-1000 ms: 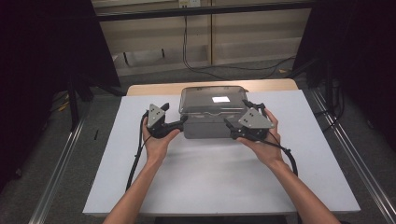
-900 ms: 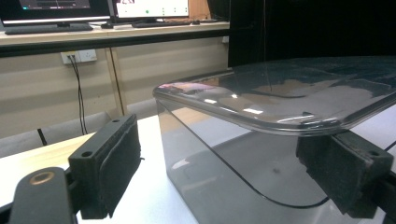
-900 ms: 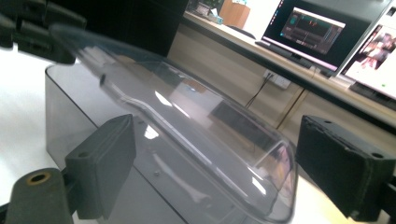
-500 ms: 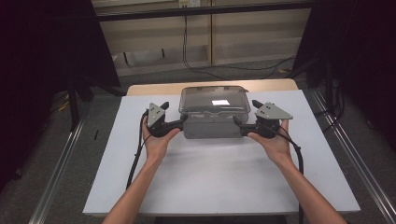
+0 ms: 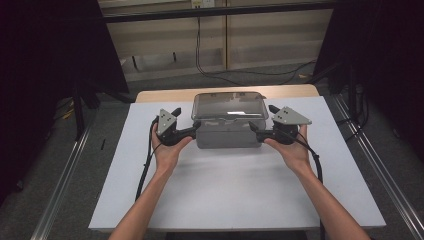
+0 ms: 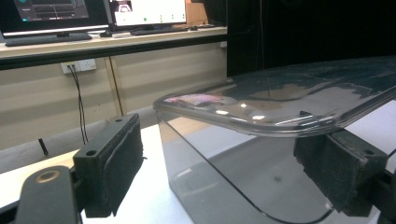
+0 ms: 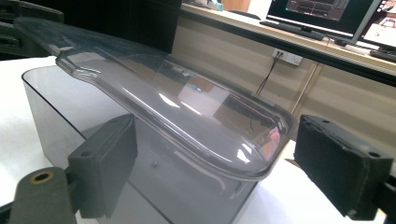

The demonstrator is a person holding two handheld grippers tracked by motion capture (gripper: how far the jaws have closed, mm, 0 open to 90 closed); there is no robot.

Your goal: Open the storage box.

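Note:
A smoky see-through plastic box (image 5: pixel 227 131) with a clear domed lid (image 5: pixel 228 103) stands at the back middle of the white table (image 5: pixel 225 195). My left gripper (image 5: pixel 194 131) is at the box's left end and stands open. In the left gripper view its pads (image 6: pixel 114 163) straddle a box corner (image 6: pixel 224 186) under the lid rim (image 6: pixel 261 123). My right gripper (image 5: pixel 253 131) is open at the box's right end. The right gripper view has that end of the box (image 7: pixel 187 186) between its pads (image 7: pixel 107 163), under the lid (image 7: pixel 187 107). Neither pair of pads presses on the box.
The white sheet lies on a wooden tabletop (image 5: pixel 165 95) whose back edge is just behind the box. Metal floor rails (image 5: pixel 65 180) run along both sides. A desk with monitors (image 6: pixel 149 11) and a wall socket (image 7: pixel 287 57) stands beyond the table. Cables trail from both grippers.
My right gripper has swung from the box's front right corner out to its right end. My left gripper has edged in toward the left end. The box has stayed put.

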